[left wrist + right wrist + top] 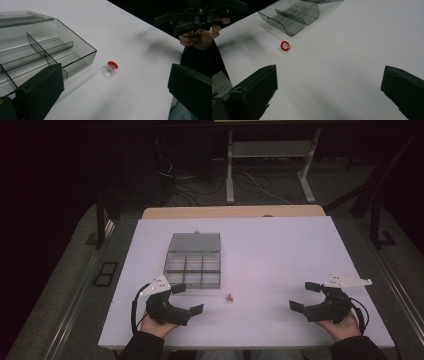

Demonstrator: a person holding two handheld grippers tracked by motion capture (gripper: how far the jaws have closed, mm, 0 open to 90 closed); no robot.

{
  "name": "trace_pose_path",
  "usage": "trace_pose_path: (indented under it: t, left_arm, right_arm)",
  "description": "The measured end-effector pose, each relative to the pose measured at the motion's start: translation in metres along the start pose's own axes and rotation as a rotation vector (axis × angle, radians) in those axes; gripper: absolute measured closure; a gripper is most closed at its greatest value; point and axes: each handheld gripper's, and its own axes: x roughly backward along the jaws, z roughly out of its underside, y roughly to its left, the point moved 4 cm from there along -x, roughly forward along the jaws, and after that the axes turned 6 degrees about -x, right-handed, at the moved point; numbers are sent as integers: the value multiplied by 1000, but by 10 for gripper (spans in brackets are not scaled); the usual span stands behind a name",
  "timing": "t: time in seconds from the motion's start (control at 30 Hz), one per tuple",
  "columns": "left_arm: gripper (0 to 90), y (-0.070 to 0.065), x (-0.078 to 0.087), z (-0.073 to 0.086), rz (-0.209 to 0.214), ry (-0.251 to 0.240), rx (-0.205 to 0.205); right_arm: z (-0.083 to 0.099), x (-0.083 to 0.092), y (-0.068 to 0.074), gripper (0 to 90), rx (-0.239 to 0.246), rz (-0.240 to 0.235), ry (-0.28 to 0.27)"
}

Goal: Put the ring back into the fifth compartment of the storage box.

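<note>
A white table (280,270) is seen from above, and on its left half a clear, smoke-tinted compartment box (192,267) stands with its lid folded back toward the far side. The compartments appear empty, so far as can be told.

The left gripper (191,298) is held near the front-left corner, just beside the near edge of the box, with its jaws spread wide and nothing between them. The right gripper (305,296) is held near the front-right corner, well apart from the box, its jaws likewise spread wide and empty.

Between the two grippers, nearer the left one and just in front of the box's near right corner, a small ring (110,69) lies on the bare table, apart from the box. It is made up of a clear band and a red, scalloped top (285,46).

The ring is judged to be very light, stiff and smooth, probably plastic, so it could be flicked away or could slip under a hard pinch. It would best be taken across the red top, where the scalloped edge offers purchase, with the jaws narrowed first and closed gently. The clear band is thin and may be cracked if squeezed.
</note>
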Motion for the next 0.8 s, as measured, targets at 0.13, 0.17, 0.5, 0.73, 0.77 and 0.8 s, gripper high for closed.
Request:
trace_pose_path:
  t: [0.13,0.17,0.5,0.73,0.77,0.8]
  left_arm:
    - [0,-2,-3,-5,3,17,-15]
    - [0,-2,-4,-6,4,20,-17]
    - [0,-2,-17,-14,14,69,-52]
    - [0,-3,-29,-20,34,98,-73]
    - [0,-3,-31,-20,36,102,-74]
    - [0,-3,-32,-20,38,107,-77]
  right_arm:
    - [0,0,0,2,-2,1,1]
    - [0,0,0,2,-3,1,-2]
    - [1,0,0,2,-1,1,5]
    - [1,0,0,2,-4,0,7]
    - [1,0,0,2,-4,0,8]
    - [1,0,0,2,-4,0,8]
